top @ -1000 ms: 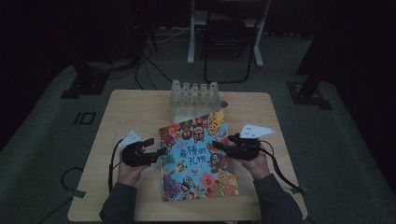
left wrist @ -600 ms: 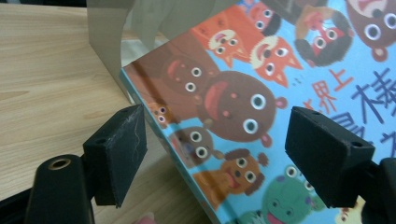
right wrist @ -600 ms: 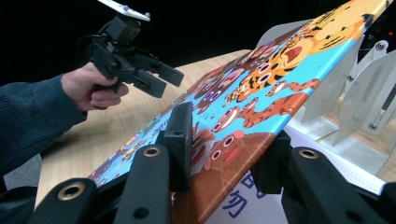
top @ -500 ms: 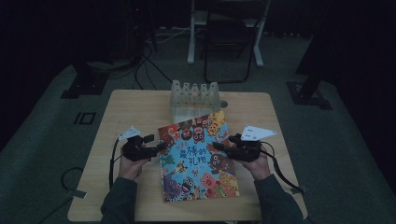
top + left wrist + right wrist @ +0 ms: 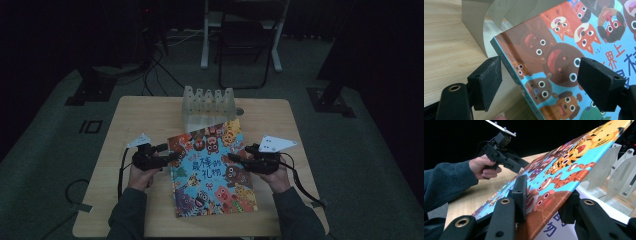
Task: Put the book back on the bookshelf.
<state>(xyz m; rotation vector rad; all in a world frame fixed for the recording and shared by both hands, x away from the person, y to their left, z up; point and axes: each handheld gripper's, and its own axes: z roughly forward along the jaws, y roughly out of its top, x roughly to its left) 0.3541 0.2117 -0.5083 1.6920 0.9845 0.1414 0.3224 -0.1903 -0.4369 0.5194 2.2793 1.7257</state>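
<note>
Fingers wide on the left, pinched on the right: in the high view, the left gripper (image 5: 167, 156) reaches to the spine edge of a picture book (image 5: 212, 172) with its jaws spread, while the right gripper (image 5: 239, 159) bites the book's opposite edge. The book, its cover crowded with cartoon animals and Chinese lettering, sits at the middle of the wooden table (image 5: 150, 115), its far end toward a pale slotted rack (image 5: 209, 102). A person's left hand (image 5: 142, 175) and right hand (image 5: 274, 177) come in from the near side in dark sleeves; a grey three-cornered plate (image 5: 276, 143) tops the right gripper.

In the left gripper view, the left gripper (image 5: 539, 82) has its two black pads well apart, one just off the book's (image 5: 564, 57) blue spine edge, the other over the cover. The rack's translucent wall (image 5: 477, 22) rises beyond.

In the right gripper view, the right gripper (image 5: 544, 202) clamps the cover's corner between its jaws, and the book (image 5: 574, 157) tilts upward from the table. Across it, the other hand (image 5: 482, 168) holds the left gripper (image 5: 522, 165) at the far edge. The rack's dividers (image 5: 614, 175) stand at the right.
</note>
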